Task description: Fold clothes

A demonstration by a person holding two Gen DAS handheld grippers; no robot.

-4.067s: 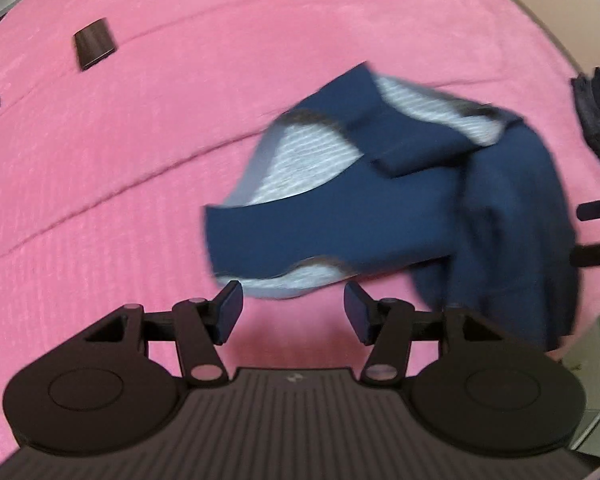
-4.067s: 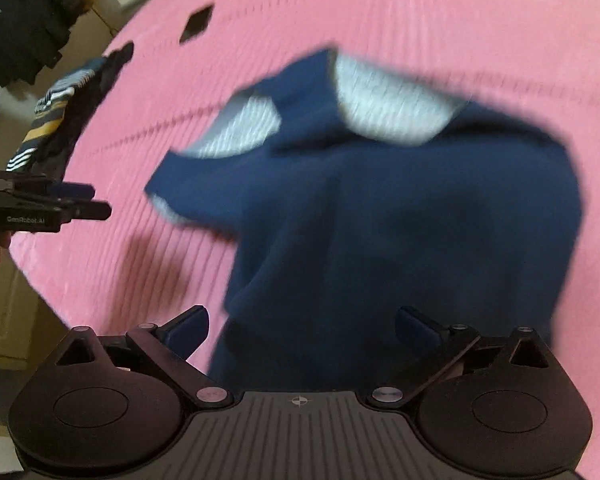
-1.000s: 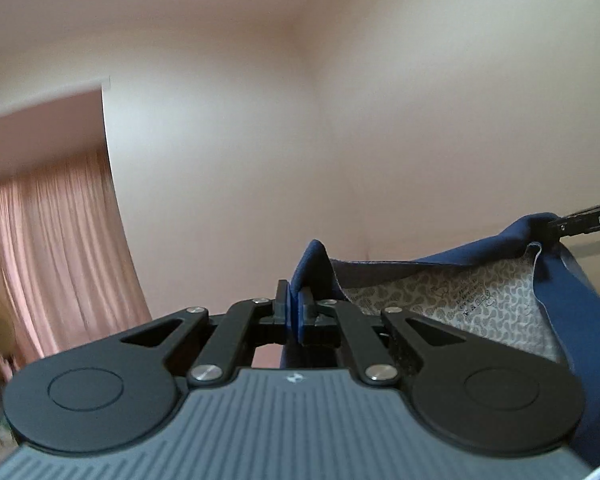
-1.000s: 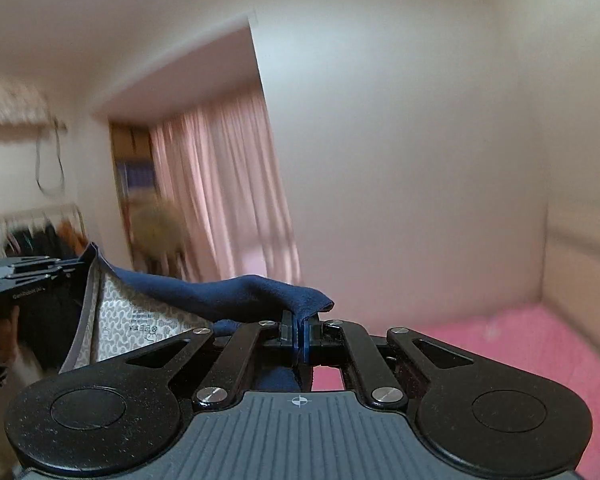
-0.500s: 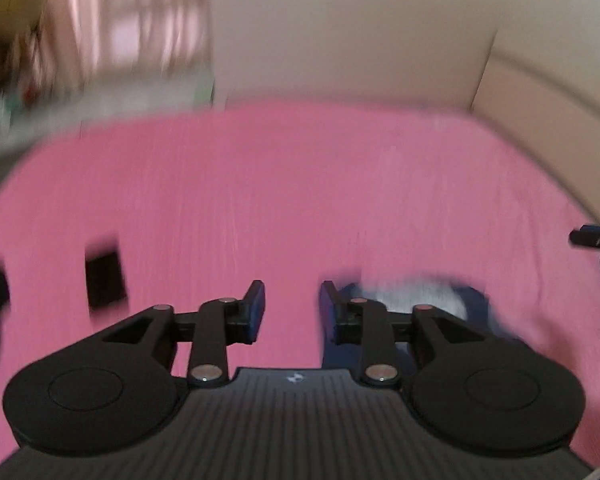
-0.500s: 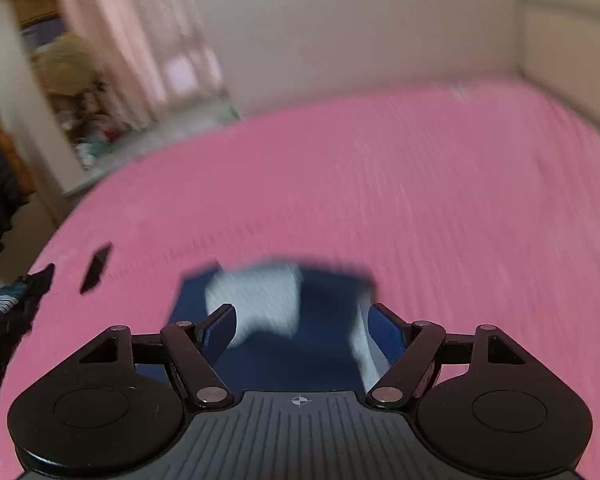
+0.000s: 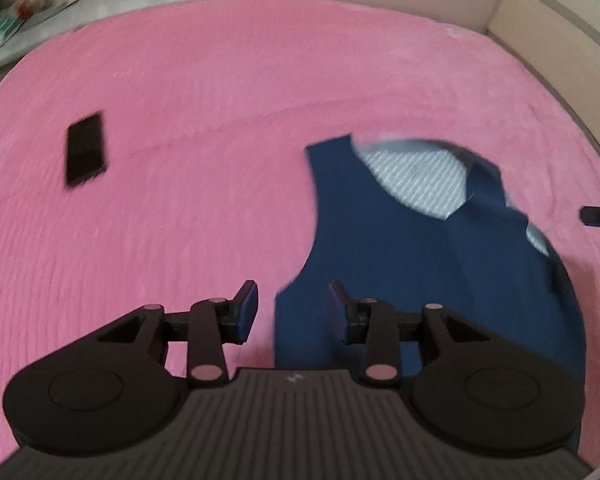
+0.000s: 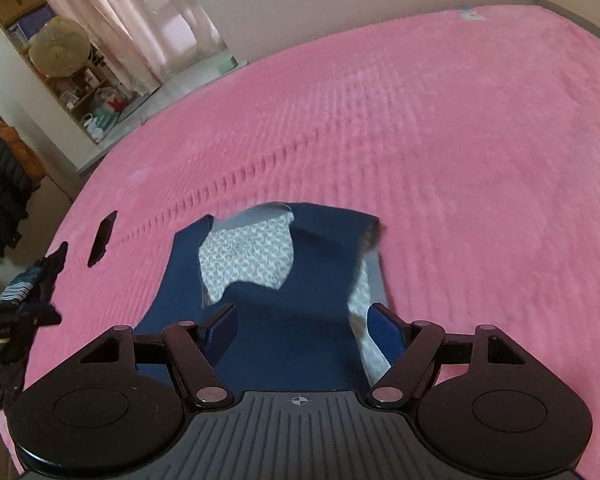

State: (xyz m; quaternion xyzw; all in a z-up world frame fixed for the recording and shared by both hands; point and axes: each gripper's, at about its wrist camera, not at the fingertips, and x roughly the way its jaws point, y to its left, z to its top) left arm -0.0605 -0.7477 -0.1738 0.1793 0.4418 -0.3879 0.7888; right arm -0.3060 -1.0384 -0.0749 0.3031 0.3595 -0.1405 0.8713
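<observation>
Both my left hand-held gripper point(image 7: 292, 308) and right hand-held gripper point(image 8: 302, 328) hang spread over the navy vest point(image 8: 300, 332); I'd pinch opposite shoulder edges evenly.

Left gripper point(image 7: 292, 306): matte black body, ribbed grey-black centre plate with a small pale mark, two round discs at the sides, silver pivot screws on the black linkage arms, dark blue finger pads point(image 7: 247, 307). Right gripper point(image 8: 303, 330): same build (crosshair mark on its plate), blue pads point(image 8: 222, 327), triangular cut-outs in the links.
</observation>
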